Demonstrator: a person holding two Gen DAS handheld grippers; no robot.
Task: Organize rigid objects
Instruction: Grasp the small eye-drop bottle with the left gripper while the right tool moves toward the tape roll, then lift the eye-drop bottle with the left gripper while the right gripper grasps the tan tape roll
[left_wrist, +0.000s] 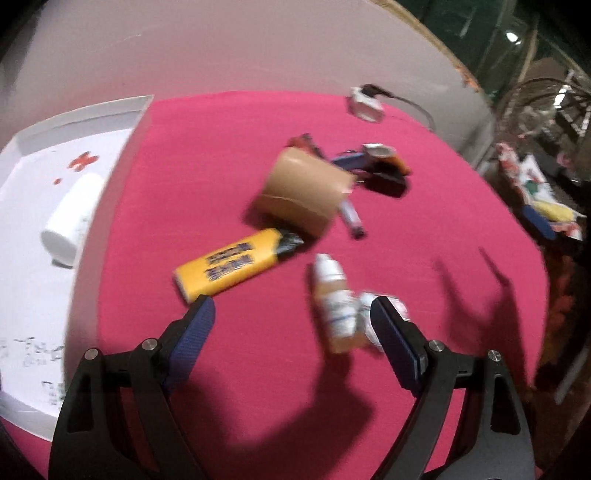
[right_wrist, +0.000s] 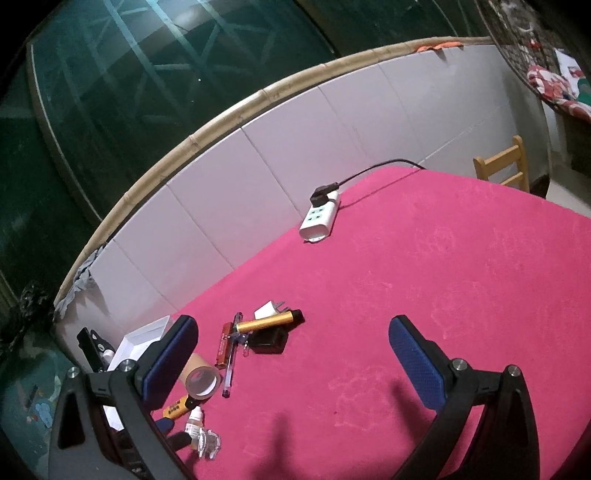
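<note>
L claw (left_wrist: 291, 306) is spread wide over the pink worktop (left_wrist: 229, 155), nothing between its pads; the small dropper bottle (left_wrist: 334, 299) lies just inside its right finger, not gripped, w/ a crumpled clear wrapper (left_wrist: 384, 306) next to it behind that finger. A yellow tube (left_wrist: 225, 264) w/ black end lies just past the left fingertip. Beyond that a brown tape roll (left_wrist: 303, 192) on its side, a pen (left_wrist: 351, 216) poking out beside it, then a blurry cluster of small dark items I can't make out here.

Only the L view shows the white tray (left_wrist: 37, 258) off the worktop's left edge, w/ a white bottle (left_wrist: 70, 218) lying in it.

R claw (right_wrist: 293, 332) also wide open, empty, over bare pink cloth. The R view sorts out the cluster: gold cylinder (right_wrist: 269, 323) w/ black tip, white plug adapter (right_wrist: 267, 310), black box (right_wrist: 269, 339), red stick (right_wrist: 223, 345) beside the pen (right_wrist: 232, 362), tape roll (right_wrist: 199, 380) open end up toward cam. Dropper bottle (right_wrist: 194, 424) and wrapper (right_wrist: 208, 441) sit low left, near the left finger. It alone shows the white power strip (right_wrist: 319, 218) clearly, black plug in, at the far edge, and a wooden chair (right_wrist: 506, 166) past the worktop.
</note>
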